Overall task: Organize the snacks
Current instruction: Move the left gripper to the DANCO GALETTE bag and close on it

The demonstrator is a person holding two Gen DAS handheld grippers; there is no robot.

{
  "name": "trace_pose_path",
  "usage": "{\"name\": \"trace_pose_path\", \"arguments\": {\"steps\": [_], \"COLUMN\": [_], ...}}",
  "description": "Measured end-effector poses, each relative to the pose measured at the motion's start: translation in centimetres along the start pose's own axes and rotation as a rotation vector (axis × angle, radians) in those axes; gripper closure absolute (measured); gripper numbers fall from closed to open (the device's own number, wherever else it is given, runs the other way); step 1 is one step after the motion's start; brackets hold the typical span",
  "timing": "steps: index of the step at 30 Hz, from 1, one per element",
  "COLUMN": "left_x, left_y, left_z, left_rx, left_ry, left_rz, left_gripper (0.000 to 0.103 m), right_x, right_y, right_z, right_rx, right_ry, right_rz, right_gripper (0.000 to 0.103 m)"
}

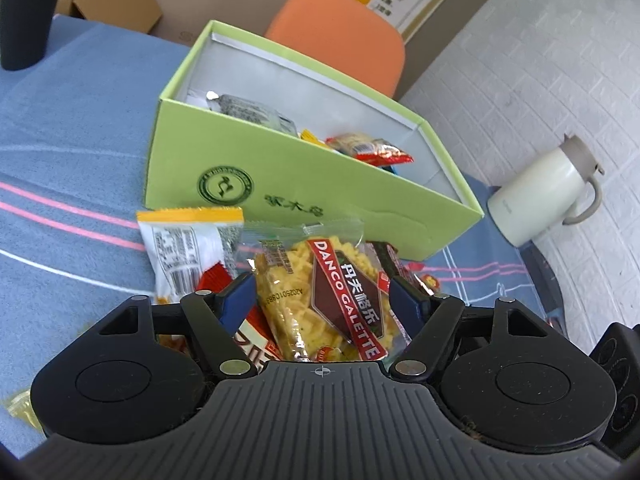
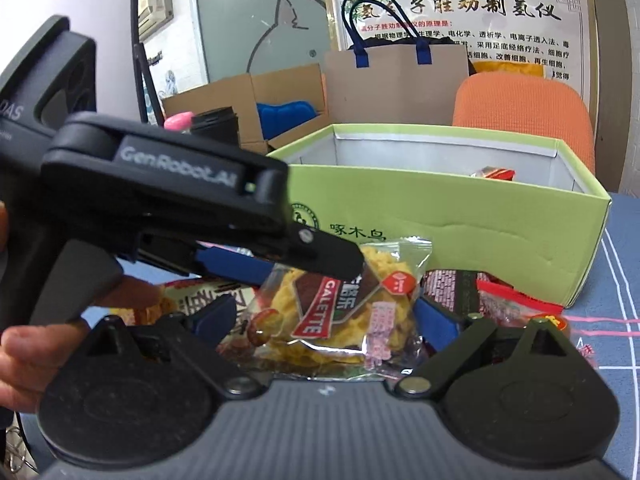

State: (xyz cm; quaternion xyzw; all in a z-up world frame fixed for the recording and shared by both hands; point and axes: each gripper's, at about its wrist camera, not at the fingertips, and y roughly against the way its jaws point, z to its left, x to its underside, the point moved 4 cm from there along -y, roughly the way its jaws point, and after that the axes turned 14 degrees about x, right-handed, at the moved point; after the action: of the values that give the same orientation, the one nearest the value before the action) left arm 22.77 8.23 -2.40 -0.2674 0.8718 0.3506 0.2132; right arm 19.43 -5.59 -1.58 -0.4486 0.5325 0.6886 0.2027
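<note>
Blue-padded fingers [image 1: 240, 300] of the left gripper [image 1: 324, 300] sit on either side of a clear-wrapped noodle snack [image 1: 320, 300] with a dark red label, and the packet fills the gap between them, so they look pinched on it. Just left of those fingers lies a white packet [image 1: 188, 252] with a yellow top edge, and under it a red packet [image 1: 252, 340] peeks out. Beyond the fingertips stands an open green box [image 1: 304, 184] on the blue counter [image 1: 72, 128], with several wrapped snacks inside; a red one [image 1: 372, 148] lies toward its right end. Far right of the fingers a cream jug [image 1: 544, 192] stands near the counter's edge, far left a black cup [image 1: 28, 12], and an orange chair [image 1: 340, 36] rises behind the box.

From the right wrist, the right gripper [image 2: 324, 316] has its fingers [image 2: 212, 316] spread wide, with the same noodle snack [image 2: 340, 308] lying between them but not clamped by them. The left gripper [image 2: 320, 256] reaches in from the left above those fingers, its tips closed on the packet's top edge, a hand [image 2: 24, 344] wrapped round its grip. Beyond the fingertips is the green box [image 2: 480, 224]; to their right a red bag [image 2: 516, 300] lies on the counter [image 2: 624, 264] against the box. A brown paper bag [image 2: 396, 84] stands behind.
</note>
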Motion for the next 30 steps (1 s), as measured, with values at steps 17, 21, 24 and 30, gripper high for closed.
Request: {"name": "trace_pose_path", "arguments": {"steps": [17,21,24,30], "left_x": [4.5,4.5,4.2,4.4], "left_y": [1.9,2.3,1.9,0.3], "left_z": [-4.2,-3.4,-3.3,-4.0], "left_rx": [0.039,0.049,0.068,0.051], "left_ry": [-0.082,-0.024,0.005,-0.019], "left_rz": [0.006,-0.013,-0.006,0.036], "left_gripper": [0.039,0.038,0.030,0.028], "right_x": [3.2,3.9,3.9,3.6], "right_y": [6.0,6.6,6.6,5.8], "right_z": [-0.4,-1.5,-2.1,-1.8], "right_rx": [0.074,0.101,0.084,0.084], "right_ry": [-0.038,-0.070,-0.110,-0.078], "right_rz": [-0.048,-0.042,-0.030,-0.025], "right_gripper": [0.003,0.003,0.003,0.003]}}
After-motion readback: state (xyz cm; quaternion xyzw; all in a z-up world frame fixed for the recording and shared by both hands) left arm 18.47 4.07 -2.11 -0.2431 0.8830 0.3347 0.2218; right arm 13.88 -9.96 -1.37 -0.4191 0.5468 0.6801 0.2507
